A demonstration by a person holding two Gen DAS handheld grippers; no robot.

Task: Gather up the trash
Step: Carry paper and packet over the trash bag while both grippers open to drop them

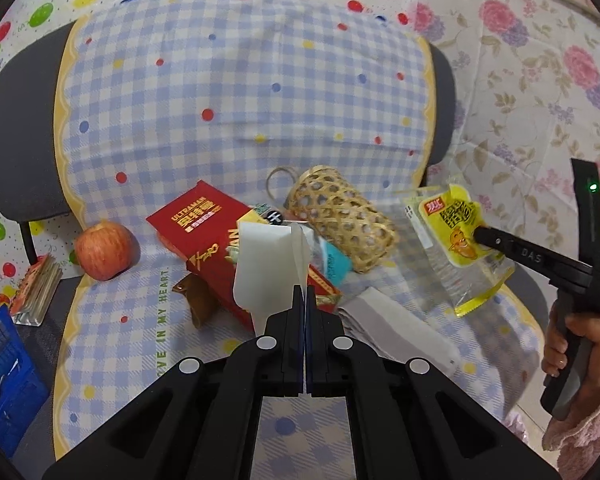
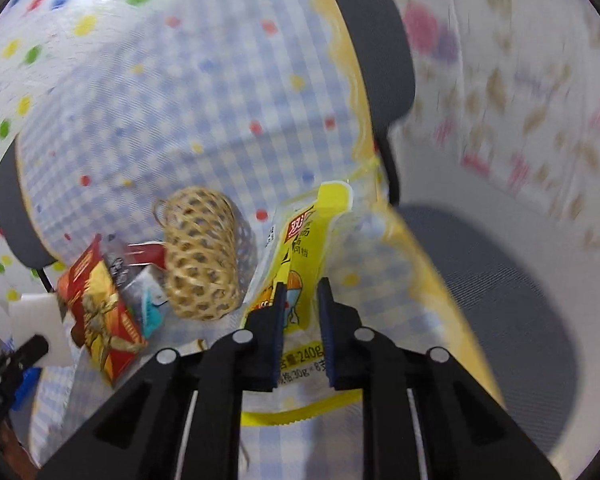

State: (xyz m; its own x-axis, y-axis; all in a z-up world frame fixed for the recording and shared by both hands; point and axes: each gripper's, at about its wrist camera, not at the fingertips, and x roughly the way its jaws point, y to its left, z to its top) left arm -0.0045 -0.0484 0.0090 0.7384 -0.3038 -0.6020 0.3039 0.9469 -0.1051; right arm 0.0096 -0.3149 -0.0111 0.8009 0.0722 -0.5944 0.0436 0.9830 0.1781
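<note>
Thin crinkly film: yellow snack wrapper [image 2: 300, 264], light, slippery, mid-frame; right gripper [image 2: 303, 292] clamped on its middle. Left gripper [image 1: 304, 292] pinches white paper [image 1: 266, 268].

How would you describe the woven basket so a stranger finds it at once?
Start at the blue checked cloth draped over the chair. Among the clutter at its lower edge, right of the red Ultraman box, lies the woven basket: a tan open-lattice cylinder on its side, the only woven item.

A yellow and clear snack wrapper [image 1: 458, 240] hangs lifted above the right edge of the checked chair seat, empty and crumpled, its serrated end lowest. A white paper scrap [image 1: 266, 268] stands upright, raised near the seat's front edge.
</note>
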